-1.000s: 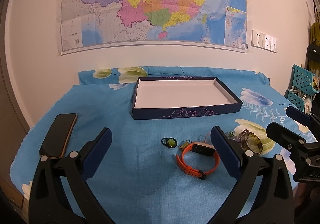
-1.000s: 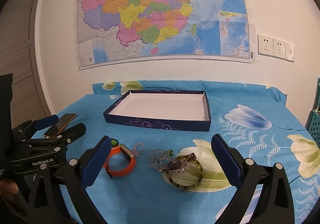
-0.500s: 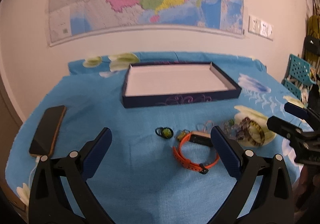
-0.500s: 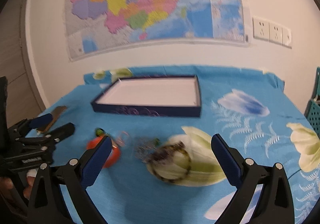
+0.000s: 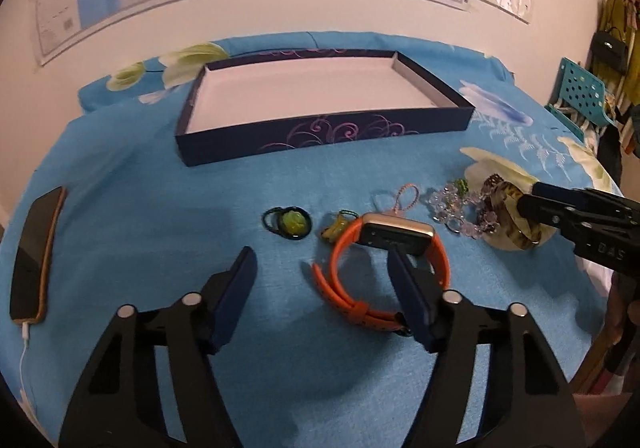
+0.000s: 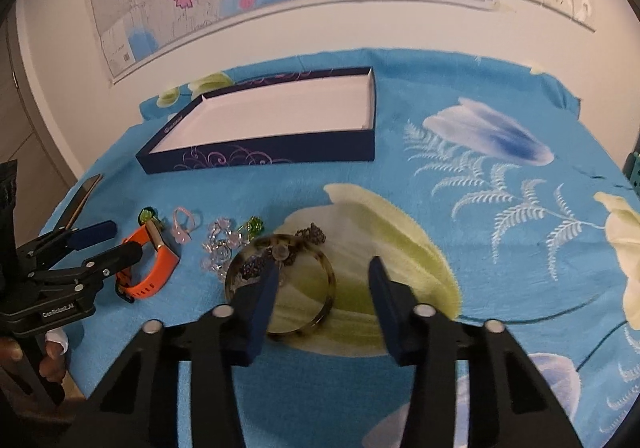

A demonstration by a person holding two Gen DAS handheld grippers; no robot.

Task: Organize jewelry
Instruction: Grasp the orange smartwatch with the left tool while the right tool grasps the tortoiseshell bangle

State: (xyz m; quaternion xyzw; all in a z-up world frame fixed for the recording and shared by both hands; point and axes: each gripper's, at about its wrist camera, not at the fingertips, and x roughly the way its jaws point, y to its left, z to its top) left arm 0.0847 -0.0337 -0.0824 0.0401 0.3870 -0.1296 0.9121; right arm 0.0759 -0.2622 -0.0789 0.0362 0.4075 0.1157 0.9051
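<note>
Fingers on my left gripper (image 5: 322,268) were closing around the orange watch (image 5: 380,268), not pinching it yet. My right gripper (image 6: 322,280) was closing too, one finger inside the tortoiseshell bangle (image 6: 280,284), nothing pressed. Both pieces lay on the blue cloth (image 6: 400,207), near the navy tray (image 5: 320,131).

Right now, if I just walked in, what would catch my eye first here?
Probably the orange watch on the bright blue flowered cloth, with the left gripper closing around its strap. Beside it lies a tortoiseshell bangle under the closing right gripper. Behind both sits an empty dark blue box.
</note>
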